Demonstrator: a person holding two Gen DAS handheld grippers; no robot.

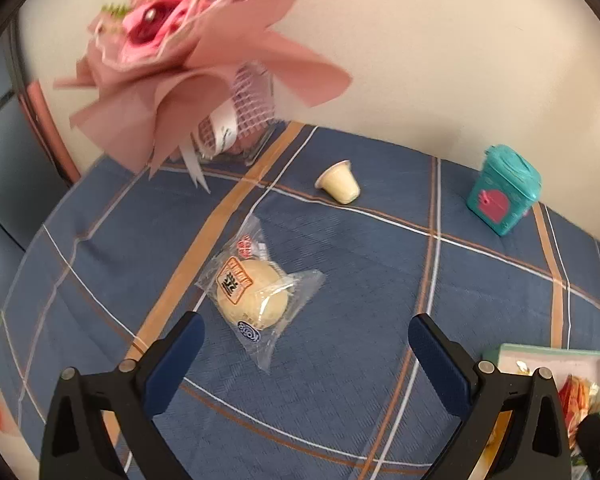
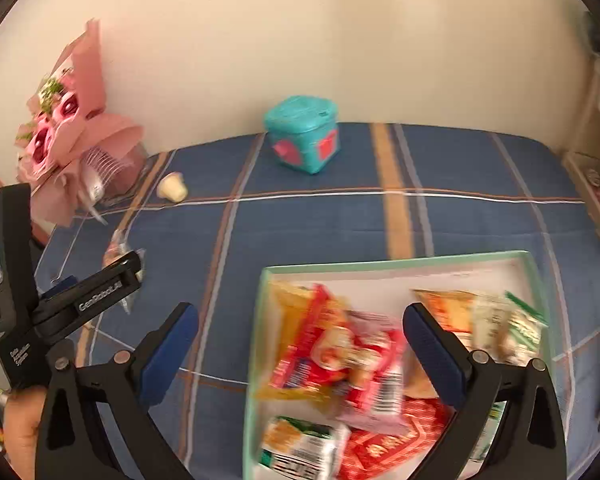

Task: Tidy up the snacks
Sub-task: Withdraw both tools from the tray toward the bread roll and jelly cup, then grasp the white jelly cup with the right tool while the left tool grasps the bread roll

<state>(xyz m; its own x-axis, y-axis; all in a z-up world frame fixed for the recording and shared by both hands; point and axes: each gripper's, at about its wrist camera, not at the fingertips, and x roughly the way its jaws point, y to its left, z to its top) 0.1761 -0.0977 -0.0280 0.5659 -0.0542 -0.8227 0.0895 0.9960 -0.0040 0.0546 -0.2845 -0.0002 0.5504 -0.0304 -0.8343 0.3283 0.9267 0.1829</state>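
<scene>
A round pale bun in a clear wrapper (image 1: 256, 296) lies on the blue plaid cloth, just ahead of my open, empty left gripper (image 1: 304, 340). A small cream jelly cup (image 1: 339, 182) lies on its side further back; it also shows in the right wrist view (image 2: 172, 188). My right gripper (image 2: 300, 336) is open and empty above a shallow green-rimmed tray (image 2: 396, 262) that holds several snack packets (image 2: 340, 356). The tray's corner (image 1: 548, 350) shows at the lower right of the left wrist view. The left gripper (image 2: 100, 288) appears at the left of the right wrist view, over the bun.
A pink wrapped bouquet (image 1: 172, 60) stands in a holder at the back left by the wall. A teal box with pink hearts (image 1: 504, 190) stands at the back; it also shows in the right wrist view (image 2: 304, 136). The table edge curves at left.
</scene>
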